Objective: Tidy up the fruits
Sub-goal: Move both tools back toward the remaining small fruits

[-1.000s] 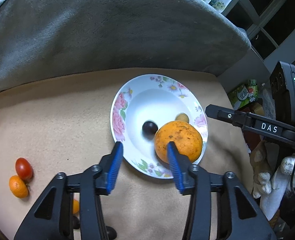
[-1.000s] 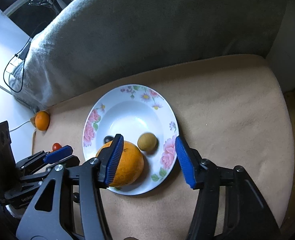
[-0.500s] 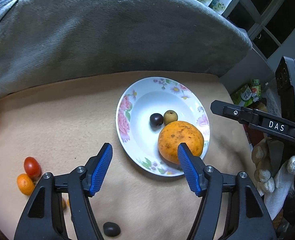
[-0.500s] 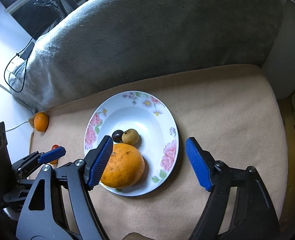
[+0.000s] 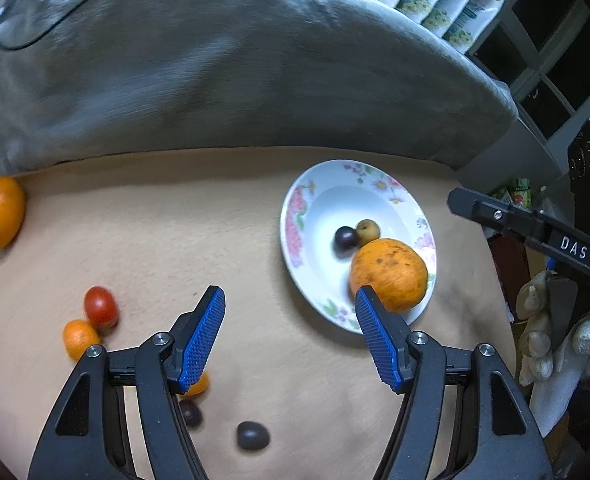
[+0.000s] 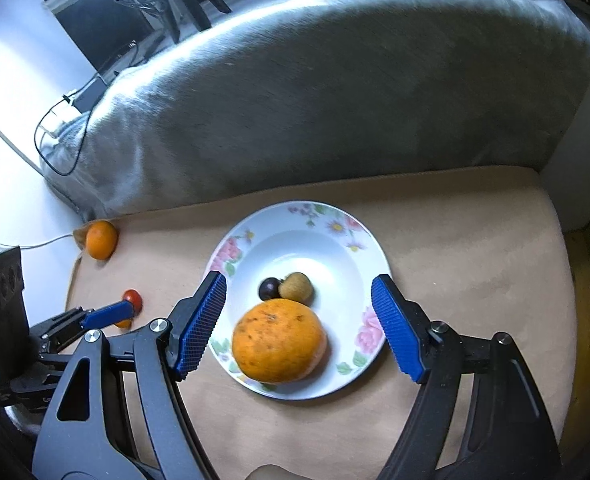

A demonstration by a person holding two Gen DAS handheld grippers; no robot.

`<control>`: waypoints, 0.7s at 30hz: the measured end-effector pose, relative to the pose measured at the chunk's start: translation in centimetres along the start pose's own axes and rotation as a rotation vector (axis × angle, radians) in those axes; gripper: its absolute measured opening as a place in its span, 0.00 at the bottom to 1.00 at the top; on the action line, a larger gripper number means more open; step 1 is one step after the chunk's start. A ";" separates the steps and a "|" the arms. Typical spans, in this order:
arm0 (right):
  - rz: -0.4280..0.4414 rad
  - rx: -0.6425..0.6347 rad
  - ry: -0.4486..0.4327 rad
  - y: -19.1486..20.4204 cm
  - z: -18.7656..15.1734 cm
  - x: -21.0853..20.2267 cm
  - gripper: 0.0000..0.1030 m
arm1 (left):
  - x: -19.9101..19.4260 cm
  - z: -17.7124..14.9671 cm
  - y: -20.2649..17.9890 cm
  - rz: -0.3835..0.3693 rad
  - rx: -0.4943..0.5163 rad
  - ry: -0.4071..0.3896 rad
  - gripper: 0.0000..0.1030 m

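Note:
A floral plate (image 5: 295, 236) (image 6: 369, 248) on the beige cushion holds a big orange (image 5: 389, 274) (image 6: 279, 340), a dark plum (image 5: 345, 240) (image 6: 269, 288) and a small brown fruit (image 5: 368, 230) (image 6: 295, 286). My left gripper (image 5: 289, 298) is open and empty, above the cushion just left of the plate. My right gripper (image 6: 299, 284) is open and empty, its jaws standing either side of the plate. Loose on the cushion lie a red tomato (image 5: 101, 306) (image 6: 133, 298), a small orange (image 5: 79, 338), another orange (image 5: 1, 212) (image 6: 101, 239) and two dark plums (image 5: 252, 435) (image 5: 191, 414).
A grey sofa back (image 5: 231, 72) (image 6: 335, 100) rises behind the cushion. A cable (image 6: 55, 136) lies on its left end. Another small orange fruit (image 5: 197, 386) is partly hidden behind my left finger. Clutter and a gloved hand (image 5: 551, 336) sit beyond the cushion's right edge.
Both grippers have drawn back and up from the plate, and the left one has swung left. The big orange stays in the plate; the brown fruit has rolled against the plum.

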State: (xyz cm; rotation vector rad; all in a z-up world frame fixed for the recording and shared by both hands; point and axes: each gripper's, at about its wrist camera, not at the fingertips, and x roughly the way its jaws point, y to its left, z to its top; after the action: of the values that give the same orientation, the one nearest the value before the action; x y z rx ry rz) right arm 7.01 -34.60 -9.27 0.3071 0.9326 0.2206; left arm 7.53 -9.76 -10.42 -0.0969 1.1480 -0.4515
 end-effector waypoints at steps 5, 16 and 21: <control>0.016 -0.032 -0.022 1.4 0.3 -0.1 0.75 | -1.2 -0.7 1.7 0.020 -0.041 -0.021 0.65; 0.052 -0.147 -0.044 5.2 0.3 0.7 0.75 | -3.9 -4.7 6.8 0.083 -0.152 -0.029 0.65; 0.075 -0.190 -0.021 7.3 0.1 1.6 0.75 | -4.6 -6.3 8.7 0.118 -0.201 -0.027 0.65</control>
State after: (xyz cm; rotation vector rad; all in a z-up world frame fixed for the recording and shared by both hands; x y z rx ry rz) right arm 7.65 -27.33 -7.80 0.1683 0.8728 0.3720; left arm 2.92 0.89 -11.76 -0.2081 1.1633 -0.2286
